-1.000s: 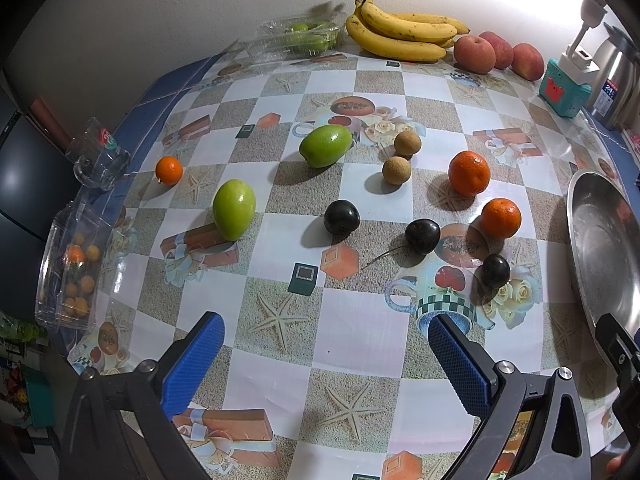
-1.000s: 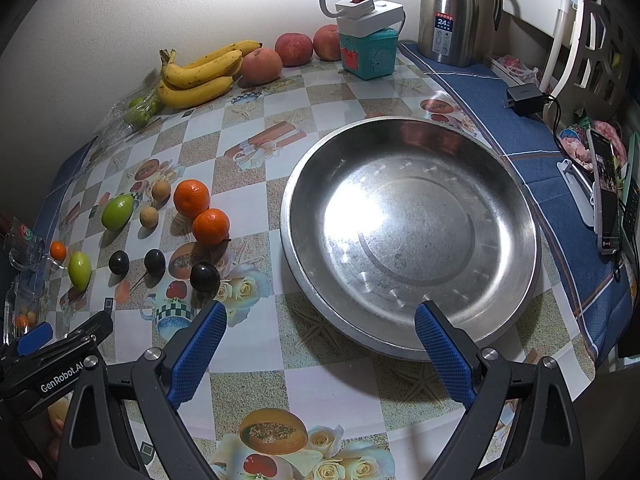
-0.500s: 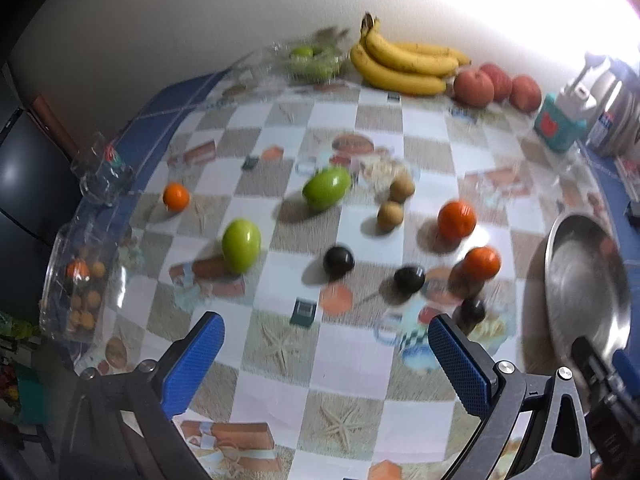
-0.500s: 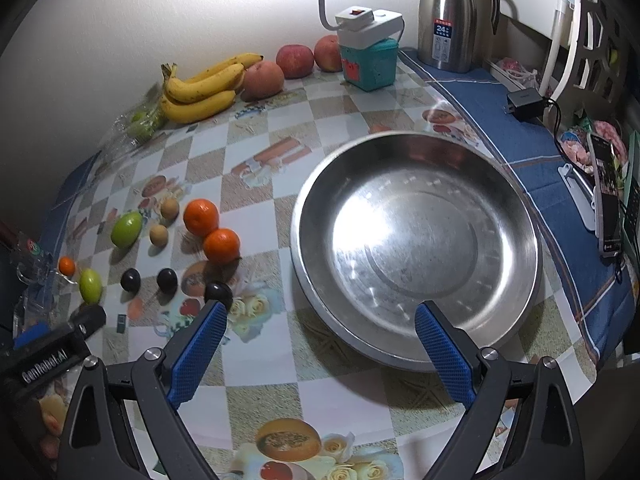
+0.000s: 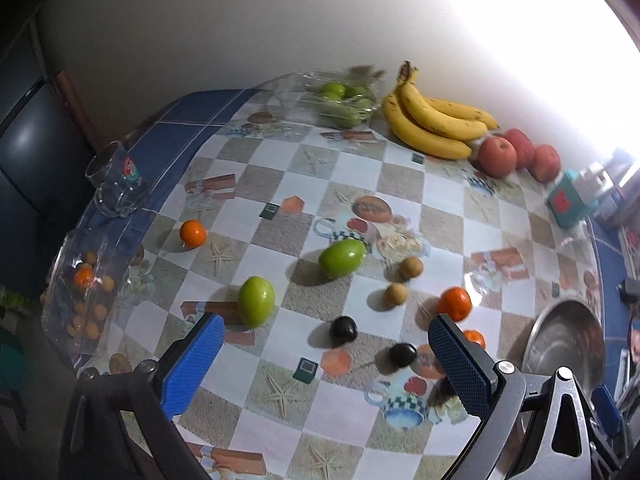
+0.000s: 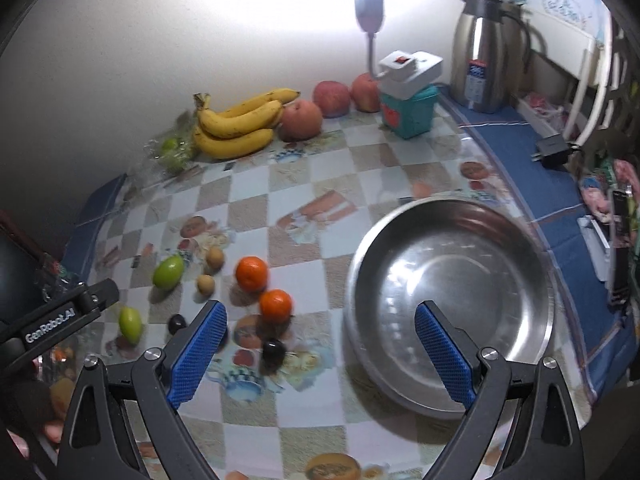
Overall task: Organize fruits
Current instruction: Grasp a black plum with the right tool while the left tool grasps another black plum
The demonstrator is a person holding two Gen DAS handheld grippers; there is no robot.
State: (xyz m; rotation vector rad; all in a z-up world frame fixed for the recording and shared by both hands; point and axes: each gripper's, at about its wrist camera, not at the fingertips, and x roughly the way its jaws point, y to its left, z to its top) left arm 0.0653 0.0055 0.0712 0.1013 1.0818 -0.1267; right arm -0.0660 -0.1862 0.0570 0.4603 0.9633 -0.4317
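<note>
Above the checkered table (image 5: 404, 184), our left gripper (image 5: 324, 360) hangs with jaws spread and empty over loose fruits: two green ones (image 5: 256, 301), dark plums (image 5: 343, 329), oranges (image 5: 454, 301). In the right view, our right gripper (image 6: 320, 356) gapes empty beside the steel bowl (image 6: 536, 264).

Strong glare whitens the wall (image 5: 520, 40) at 1 o'clock in the left view and 12 o'clock in the right. Fruit shadows fall toward 8 o'clock. Fisheye curvature darkens all corners; slight motion blur softens detail.
</note>
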